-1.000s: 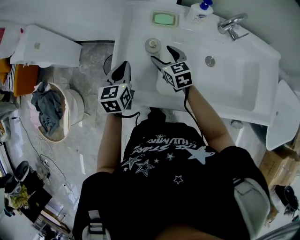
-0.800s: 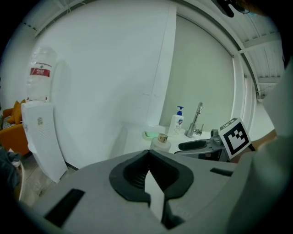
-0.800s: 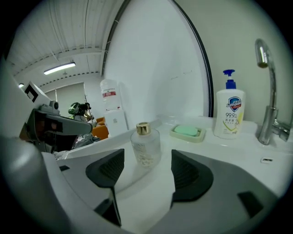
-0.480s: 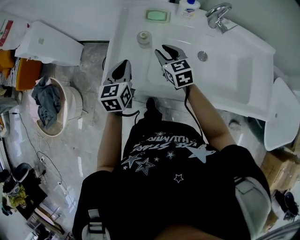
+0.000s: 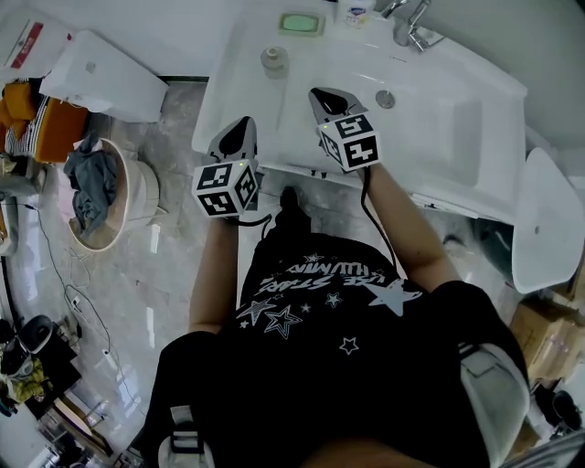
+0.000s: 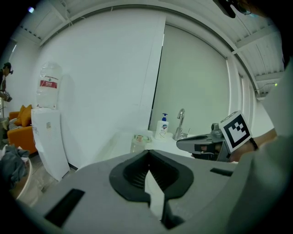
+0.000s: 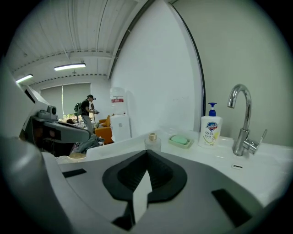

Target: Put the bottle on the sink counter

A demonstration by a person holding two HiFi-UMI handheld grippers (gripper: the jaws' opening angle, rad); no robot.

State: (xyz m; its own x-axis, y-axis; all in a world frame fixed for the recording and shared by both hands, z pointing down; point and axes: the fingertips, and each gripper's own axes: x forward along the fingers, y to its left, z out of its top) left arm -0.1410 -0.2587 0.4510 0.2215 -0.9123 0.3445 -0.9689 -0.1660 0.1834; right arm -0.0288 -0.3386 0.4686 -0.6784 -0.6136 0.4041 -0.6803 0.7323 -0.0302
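A small clear bottle point(image 5: 272, 61) with a pale cap stands upright on the white sink counter point(image 5: 239, 55), left of the basin. It also shows in the left gripper view point(image 6: 138, 142) and the right gripper view point(image 7: 152, 141). My right gripper point(image 5: 322, 94) hangs over the counter's front edge, apart from the bottle. Its jaws have just been closing and now stand shut with nothing between them point(image 7: 146, 153). My left gripper point(image 5: 239, 128) is shut and empty point(image 6: 147, 153), off the counter's front left corner.
A green soap in a dish point(image 5: 302, 24), a pump soap dispenser point(image 5: 355, 11) and a chrome faucet point(image 5: 407, 23) line the back of the counter. The basin point(image 5: 430, 119) lies to the right. A round basket of clothes point(image 5: 101, 196) sits on the floor at left.
Both grippers have drawn back from the counter toward the person. The right gripper's jaws, open beside the bottle before, have shut empty. The bottle stays on the counter.
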